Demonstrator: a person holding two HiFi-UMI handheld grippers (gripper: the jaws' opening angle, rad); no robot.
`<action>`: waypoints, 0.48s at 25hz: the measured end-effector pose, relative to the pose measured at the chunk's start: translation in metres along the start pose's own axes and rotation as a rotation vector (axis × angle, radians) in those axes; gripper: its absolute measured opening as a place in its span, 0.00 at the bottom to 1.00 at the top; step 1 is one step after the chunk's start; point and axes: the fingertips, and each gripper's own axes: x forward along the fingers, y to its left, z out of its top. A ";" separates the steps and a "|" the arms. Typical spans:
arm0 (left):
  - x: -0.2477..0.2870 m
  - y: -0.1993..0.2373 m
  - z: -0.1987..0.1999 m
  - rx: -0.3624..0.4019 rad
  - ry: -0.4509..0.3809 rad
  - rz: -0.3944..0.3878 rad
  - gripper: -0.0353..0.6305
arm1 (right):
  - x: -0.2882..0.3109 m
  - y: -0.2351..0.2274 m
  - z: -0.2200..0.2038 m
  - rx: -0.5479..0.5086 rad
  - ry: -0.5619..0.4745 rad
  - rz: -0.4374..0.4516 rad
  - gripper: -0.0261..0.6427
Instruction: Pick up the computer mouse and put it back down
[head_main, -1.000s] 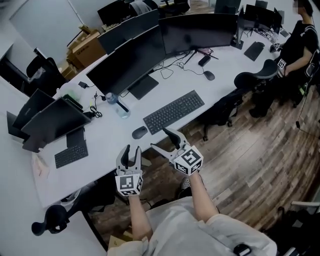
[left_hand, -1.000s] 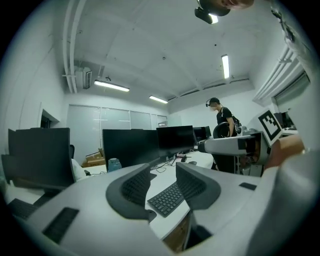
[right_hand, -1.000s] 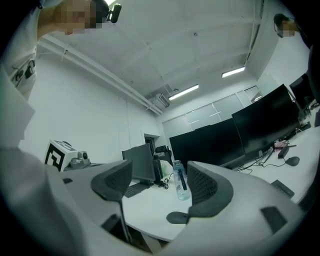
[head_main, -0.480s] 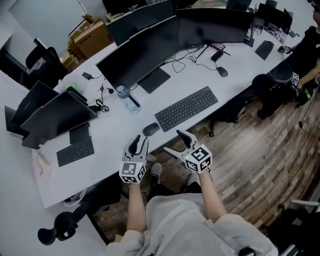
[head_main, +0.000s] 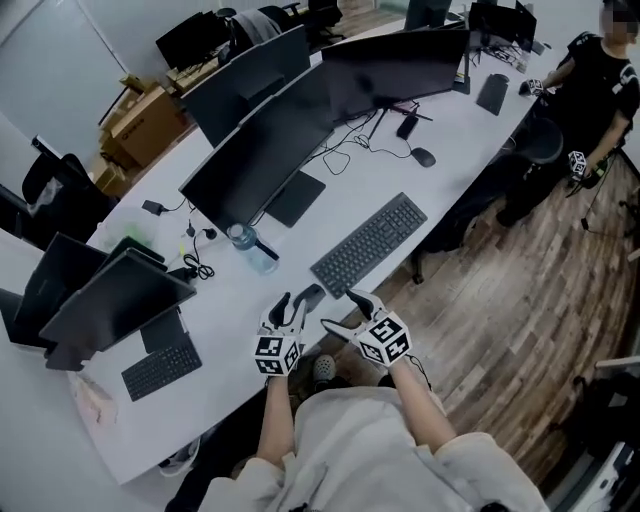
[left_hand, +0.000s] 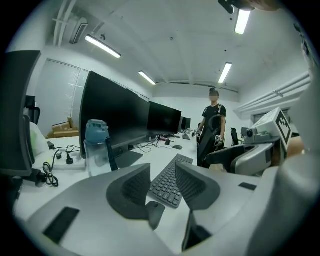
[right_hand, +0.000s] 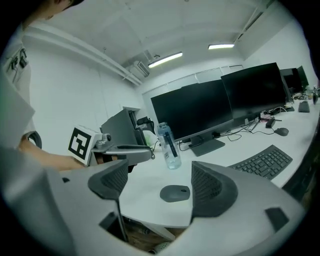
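The dark grey computer mouse (head_main: 309, 295) lies near the front edge of the white desk (head_main: 230, 300), just left of the black keyboard (head_main: 370, 243). My left gripper (head_main: 290, 303) is at the mouse's left, its jaws partly apart and opening. In the left gripper view the mouse (left_hand: 156, 212) sits low ahead of the left gripper (left_hand: 162, 172), with nothing between the pads. My right gripper (head_main: 343, 310) stands wide open just off the desk edge. In the right gripper view the mouse (right_hand: 175, 193) shows through the gap of the right gripper (right_hand: 159, 172), untouched.
A water bottle (head_main: 250, 248) stands behind the mouse, with large monitors (head_main: 270, 150) and cables beyond. A laptop (head_main: 110, 300) and small keyboard (head_main: 160, 365) are at left. A second mouse (head_main: 424, 157) lies farther right. A person (head_main: 590, 90) stands on the wooden floor (head_main: 520, 300).
Both grippers have come forward and down to the desk edge by the mouse. The right jaws have spread wider. The head view has shifted.
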 end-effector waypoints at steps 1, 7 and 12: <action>0.006 0.004 -0.003 0.004 0.012 -0.016 0.29 | 0.002 -0.003 0.000 0.011 -0.006 -0.013 0.64; 0.028 0.028 -0.031 0.008 0.096 -0.122 0.31 | 0.025 -0.011 -0.004 0.045 -0.010 -0.054 0.61; 0.040 0.018 -0.059 0.008 0.157 -0.194 0.32 | 0.021 -0.013 -0.008 0.038 0.010 -0.082 0.60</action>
